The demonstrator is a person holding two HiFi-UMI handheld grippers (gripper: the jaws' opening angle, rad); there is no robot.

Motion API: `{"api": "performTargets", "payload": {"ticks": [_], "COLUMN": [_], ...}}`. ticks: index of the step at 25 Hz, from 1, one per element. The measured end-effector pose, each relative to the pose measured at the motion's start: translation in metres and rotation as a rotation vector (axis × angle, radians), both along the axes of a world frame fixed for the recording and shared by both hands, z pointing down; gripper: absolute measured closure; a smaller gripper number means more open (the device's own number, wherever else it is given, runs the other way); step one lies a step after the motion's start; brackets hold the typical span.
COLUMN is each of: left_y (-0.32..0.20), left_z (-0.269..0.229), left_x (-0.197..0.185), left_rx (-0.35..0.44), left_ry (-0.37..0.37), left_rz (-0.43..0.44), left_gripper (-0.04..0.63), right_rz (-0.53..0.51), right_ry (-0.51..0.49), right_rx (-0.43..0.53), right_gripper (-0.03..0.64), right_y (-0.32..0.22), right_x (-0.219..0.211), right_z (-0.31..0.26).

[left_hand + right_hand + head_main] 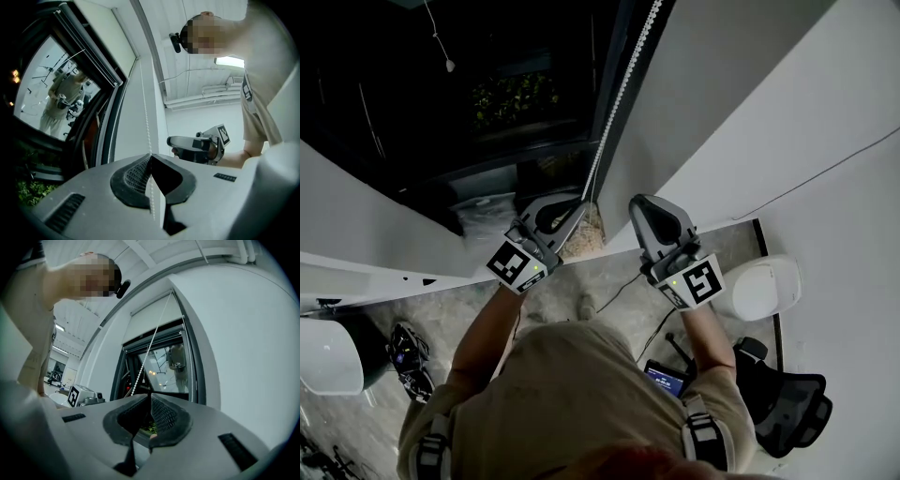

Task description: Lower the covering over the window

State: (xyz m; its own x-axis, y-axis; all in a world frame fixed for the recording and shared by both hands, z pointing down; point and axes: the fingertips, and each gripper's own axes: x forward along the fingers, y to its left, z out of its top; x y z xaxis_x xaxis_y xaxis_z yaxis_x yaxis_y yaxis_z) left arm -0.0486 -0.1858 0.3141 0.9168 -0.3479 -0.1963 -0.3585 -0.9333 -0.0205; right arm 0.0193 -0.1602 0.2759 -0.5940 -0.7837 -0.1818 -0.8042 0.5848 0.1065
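While left hand-held gripper (150,156) pinches bead chain (147,119), right hand-held gripper (150,394) sits closed.

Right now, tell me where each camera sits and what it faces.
Head view: on the head, facing steeply down; forearms, left gripper, right gripper.
Left gripper view: on left gripper, facing up the bead chain in its shut jaws; torso.
Right gripper view: on right gripper, facing the window; torso.
Shared: bead chain in all.

place: office or lab, unclear which
cues: white walls (769,112), exposed ceiling pipes (197,98), strip light (229,61), black office chair (792,408)
window (487,94): dark outside
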Motion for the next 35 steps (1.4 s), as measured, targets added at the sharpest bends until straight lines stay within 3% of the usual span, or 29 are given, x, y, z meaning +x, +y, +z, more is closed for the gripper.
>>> {"api": "performTargets", "payload": {"ticks": [7, 12, 19, 23, 25, 27, 30, 35], "left_y": [-0.007, -0.007, -0.004, -0.006, -0.005, -0.006, -0.004, 0.006], "left_z": [0.002, 0.006, 0.009, 0.012, 0.023, 0.041, 0.069, 0.08], "left_x": [0.021, 0.026, 0.032, 0.033, 0.039, 0.044, 0.047, 0.038], "left_rx": [-0.018, 0.004, 0.023, 0.03, 0.015, -0.008, -0.056, -0.094], "left_ry": [0.014, 0.026, 0.008, 0.02, 0.002, -0.035, -0.077, -0.054], "left_rz": [-0.089, -0.157, -0.169, -0.155, -0.14, -0.128, -0.114, -0.099], "left_gripper": [0.578, 0.578, 0.578, 0.578, 0.578, 0.578, 0.578, 0.578], "right_rz": [-0.102, -0.155, -0.114, -0.192, -0.262, -0.298, -0.297, -0.266], "right_ry": [-0.004, -0.059, -0.038, 0.004, -0.014, -0.026, -0.01, -0.044], "right_rx": [-0.057, -0.086, -0.088, -0.054, -0.05, -0.023, 0.027, 0.029], "right_gripper": [0.604, 0.604, 0.604, 0.594, 0.49, 0.48, 0.48, 0.48], "right_y": [-0.021, -0.024, -0.022, -0.024, -0.027, -0.03, -0.034, -0.048], "right_x": [0.017, 0.024, 0.052, 0.033, 0.015, -0.002, -0.02, -0.029], "right_z": [0.043, 0.052, 0.036, 0.008, -0.011, -0.032, -0.054, -0.063]}}
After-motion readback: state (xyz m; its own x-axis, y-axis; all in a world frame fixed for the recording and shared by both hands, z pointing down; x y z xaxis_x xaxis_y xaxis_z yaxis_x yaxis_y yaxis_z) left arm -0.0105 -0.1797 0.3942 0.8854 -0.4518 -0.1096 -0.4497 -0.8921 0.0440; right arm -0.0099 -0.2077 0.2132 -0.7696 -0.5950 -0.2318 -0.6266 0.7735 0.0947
